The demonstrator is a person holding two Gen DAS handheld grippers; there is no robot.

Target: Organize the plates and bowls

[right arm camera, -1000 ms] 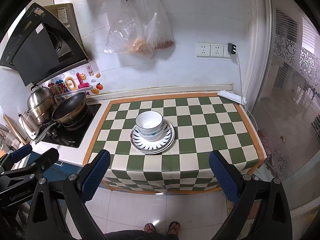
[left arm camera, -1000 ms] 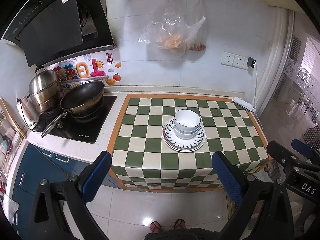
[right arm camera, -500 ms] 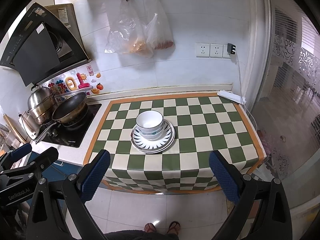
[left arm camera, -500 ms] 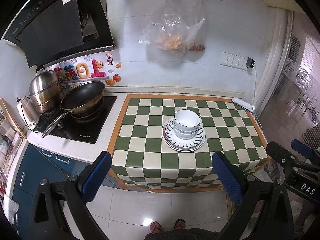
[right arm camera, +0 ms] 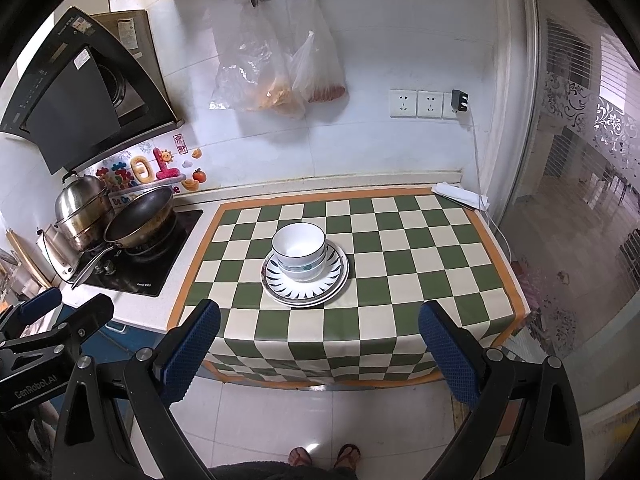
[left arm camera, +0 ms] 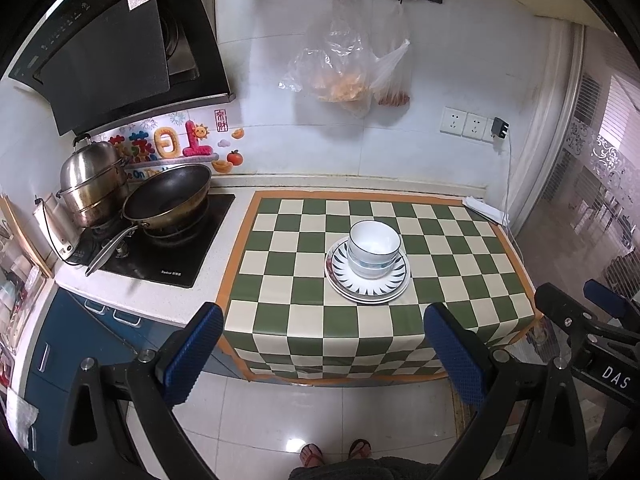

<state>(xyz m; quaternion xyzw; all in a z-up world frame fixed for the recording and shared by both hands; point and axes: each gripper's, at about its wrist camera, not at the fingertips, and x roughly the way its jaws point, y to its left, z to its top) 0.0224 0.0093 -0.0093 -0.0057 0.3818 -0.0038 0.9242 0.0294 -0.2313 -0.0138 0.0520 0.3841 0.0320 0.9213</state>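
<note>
Both views are taken from high above the floor, well back from the tabletop (left arm camera: 280, 312), facing the far wall. The stacked dishes (left arm camera: 368, 266) (right arm camera: 305, 270), stove (right arm camera: 136, 264) and wall are shared.

I see bowls (left arm camera: 374, 254) stacked upright, nested one inside another; can't tell exact count. Top bowl (right arm camera: 298, 243) white, thin dark rim line, empty inside. Lower bowl shows bluish band and small teal mark on wall. Bowl stack sits centred on plates (left arm camera: 368, 286). Plates (right arm camera: 305, 280) stacked flat, at least two rims visible; top plate white with dark radiating petal pattern around border. Whole pile rests near middle of green-and-cream checked cloth (left arm camera: 440, 264), well clear of edges.
</note>
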